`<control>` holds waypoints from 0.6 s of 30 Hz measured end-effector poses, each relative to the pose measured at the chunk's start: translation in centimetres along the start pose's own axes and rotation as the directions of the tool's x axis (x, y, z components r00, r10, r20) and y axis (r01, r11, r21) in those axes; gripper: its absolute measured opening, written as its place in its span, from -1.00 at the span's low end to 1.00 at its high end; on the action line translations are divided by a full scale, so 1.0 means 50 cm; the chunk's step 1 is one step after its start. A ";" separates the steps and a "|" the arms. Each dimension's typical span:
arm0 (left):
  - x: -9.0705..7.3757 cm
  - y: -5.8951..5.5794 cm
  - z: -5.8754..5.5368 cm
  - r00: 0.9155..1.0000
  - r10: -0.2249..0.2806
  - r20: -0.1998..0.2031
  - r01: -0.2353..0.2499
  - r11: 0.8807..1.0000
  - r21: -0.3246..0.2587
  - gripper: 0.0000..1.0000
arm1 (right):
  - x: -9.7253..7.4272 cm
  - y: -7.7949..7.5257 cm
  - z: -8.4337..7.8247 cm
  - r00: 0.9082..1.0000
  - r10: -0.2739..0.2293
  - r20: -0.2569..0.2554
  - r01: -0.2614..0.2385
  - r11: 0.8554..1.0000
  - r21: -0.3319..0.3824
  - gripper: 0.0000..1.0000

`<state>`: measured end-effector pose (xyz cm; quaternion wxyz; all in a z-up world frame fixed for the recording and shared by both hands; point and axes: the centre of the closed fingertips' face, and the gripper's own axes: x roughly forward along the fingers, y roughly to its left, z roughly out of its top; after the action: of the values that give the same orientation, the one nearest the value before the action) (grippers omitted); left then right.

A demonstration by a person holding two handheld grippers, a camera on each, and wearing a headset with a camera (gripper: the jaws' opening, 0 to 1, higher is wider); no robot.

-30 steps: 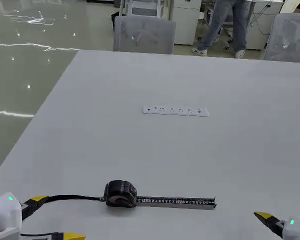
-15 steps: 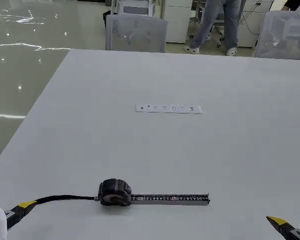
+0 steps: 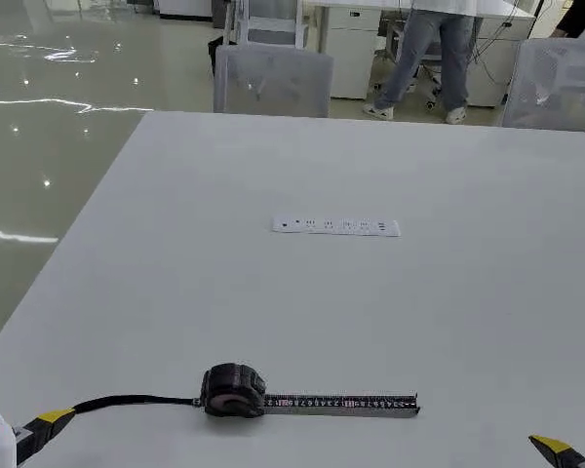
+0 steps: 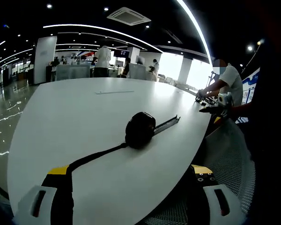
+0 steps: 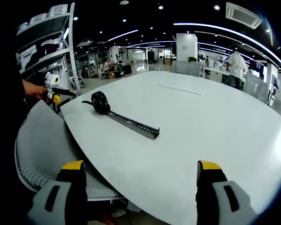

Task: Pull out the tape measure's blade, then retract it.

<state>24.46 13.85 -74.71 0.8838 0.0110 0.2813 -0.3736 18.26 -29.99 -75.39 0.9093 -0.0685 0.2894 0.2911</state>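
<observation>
While both tongs hang just off the near edge of the bench, neither holds anything. In the left gripper view, the left tongs (image 4: 131, 190) stand wide, their yellow-tipped jaws well apart over the bench's rim. The thin black wrist strap (image 4: 96, 157) runs up from beside the left-hand jaw; whether strap and jaw touch cannot be told. In the right gripper view the right tongs (image 5: 141, 180) are likewise spread wide, with bare bench surface between the jaws and the blade's end well ahead of them. The strap leads to the black round-cased tape measure (image 3: 234, 391), which rests on the white bench (image 3: 390, 312) near its front edge, between the two tongs and closer to the left. From its case the marked steel blade (image 3: 343, 403) lies pulled out along the bench toward the right tongs. Farther back, near the bench's middle, lies a long white power strip (image 3: 336, 226), well apart from the tape measure. Beyond the far edge stand grey mesh-backed chairs (image 3: 273, 78), and a person in jeans (image 3: 434, 49) stands behind them on the glossy floor (image 3: 49, 146).
</observation>
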 end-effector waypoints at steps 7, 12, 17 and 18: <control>0.003 -0.002 0.004 1.000 -0.006 -0.003 0.006 1.000 0.009 1.00 | -0.007 -0.001 -0.008 1.000 -0.005 -0.017 0.005 1.000 -0.018 1.00; 0.006 -0.010 0.006 1.000 -0.014 -0.012 0.014 1.000 0.017 1.00 | -0.013 -0.003 -0.009 1.000 -0.004 -0.019 0.004 1.000 -0.015 1.00; 0.004 -0.012 0.009 1.000 -0.010 -0.006 0.010 1.000 0.017 1.00 | -0.019 -0.007 -0.015 1.000 -0.002 -0.027 0.001 1.000 -0.019 1.00; 0.003 -0.013 0.010 1.000 -0.009 -0.004 0.009 1.000 0.016 1.00 | -0.020 -0.007 -0.015 1.000 -0.002 -0.027 0.001 1.000 -0.018 1.00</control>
<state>24.37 13.17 -74.26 0.8814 0.0177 0.2801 -0.3799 17.42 -30.99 -75.48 0.9049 -0.0808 0.2989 0.2921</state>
